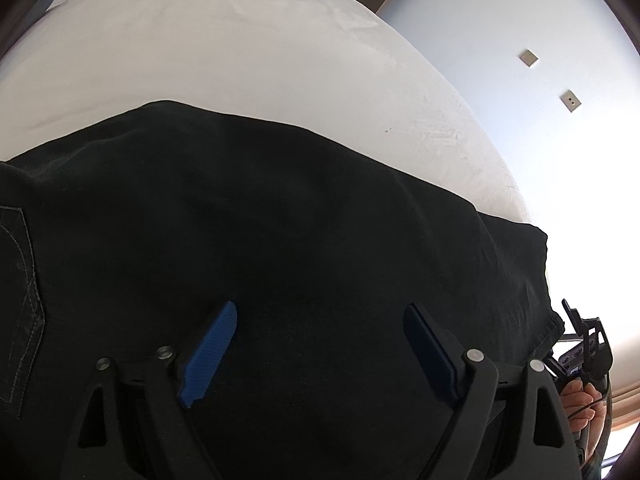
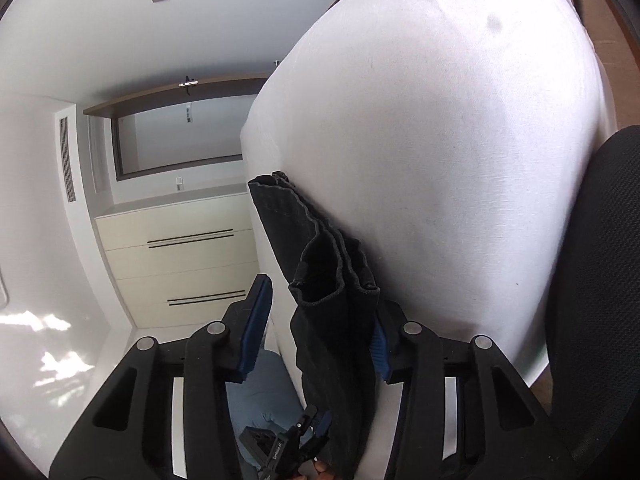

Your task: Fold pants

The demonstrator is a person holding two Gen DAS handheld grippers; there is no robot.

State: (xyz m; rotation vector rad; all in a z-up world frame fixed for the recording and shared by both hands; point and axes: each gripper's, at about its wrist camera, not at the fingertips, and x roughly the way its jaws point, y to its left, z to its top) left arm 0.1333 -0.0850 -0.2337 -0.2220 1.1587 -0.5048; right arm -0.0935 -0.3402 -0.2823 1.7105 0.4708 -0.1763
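My left gripper [image 1: 320, 344] is spread wide, nothing between the blue pads [image 1: 212, 352], hovering close over the pants [image 1: 280, 240]. The black cloth fills the view just ahead of and under the fingers, lying flat on the white bed [image 1: 200, 48], w/ a stitched pocket off to my left and the hem end off to my right, at the bed's edge. My right gripper [image 2: 324, 332] is also wide; the hem end hangs thru the gap btwn its pads, seemingly brushing the right pad [image 2: 378, 344] but well clear of the left one, so no pinch there. From that side the hems show as stacked layers w/ leg openings lined up, so I judge the legs are already laid one on the other, i.e. the lengthwise fold looks done. Left to do, as I read it: close on the hem end, carry it over toward the waist, maybe fold once more, then smooth. Waist end is out of view, can't tell its state. A chair [image 2: 600, 280] sits to the right of my right gripper, drawers [image 2: 180, 260] beyond to its left.
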